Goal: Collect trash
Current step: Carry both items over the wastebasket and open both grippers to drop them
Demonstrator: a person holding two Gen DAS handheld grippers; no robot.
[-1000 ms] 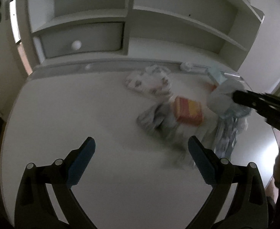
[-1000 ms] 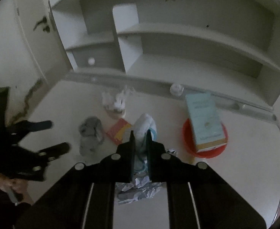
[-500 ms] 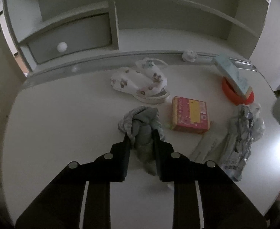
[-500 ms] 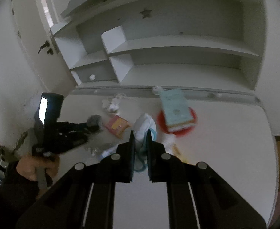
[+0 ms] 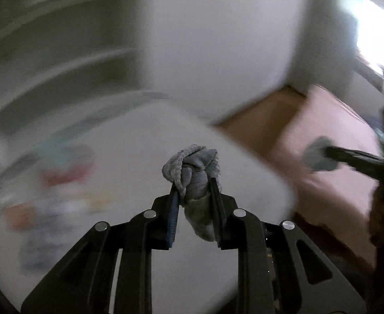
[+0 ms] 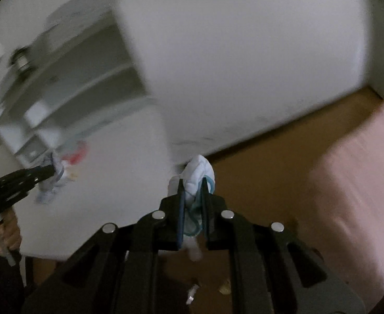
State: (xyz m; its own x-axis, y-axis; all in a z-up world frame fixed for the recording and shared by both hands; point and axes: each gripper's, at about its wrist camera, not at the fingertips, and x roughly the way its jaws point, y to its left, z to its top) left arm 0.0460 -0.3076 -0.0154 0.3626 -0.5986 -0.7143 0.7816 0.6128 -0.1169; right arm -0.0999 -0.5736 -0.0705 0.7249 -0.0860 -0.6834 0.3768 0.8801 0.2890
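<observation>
My left gripper (image 5: 193, 183) is shut on a grey knitted sock (image 5: 194, 172), held above the white desk (image 5: 139, 136) near its right edge. My right gripper (image 6: 192, 183) is shut on a white crumpled item with teal trim (image 6: 198, 172), held past the desk's edge over the brown floor (image 6: 270, 162). The right gripper also shows in the left wrist view (image 5: 333, 154), at the right. The left gripper shows in the right wrist view (image 6: 48, 170), at the left. Other trash on the desk is a blur of red and grey (image 5: 61, 172).
A white wall (image 6: 244, 65) and a white shelf unit (image 6: 74, 78) stand behind the desk. A pink bed or cover (image 6: 361, 183) lies to the right over the brown floor. A bright window (image 5: 369, 26) is at the upper right. Both views are motion-blurred.
Both grippers have swung right, away from the desk's middle toward its right edge and the floor. The left gripper has lifted the grey sock off the desk.
</observation>
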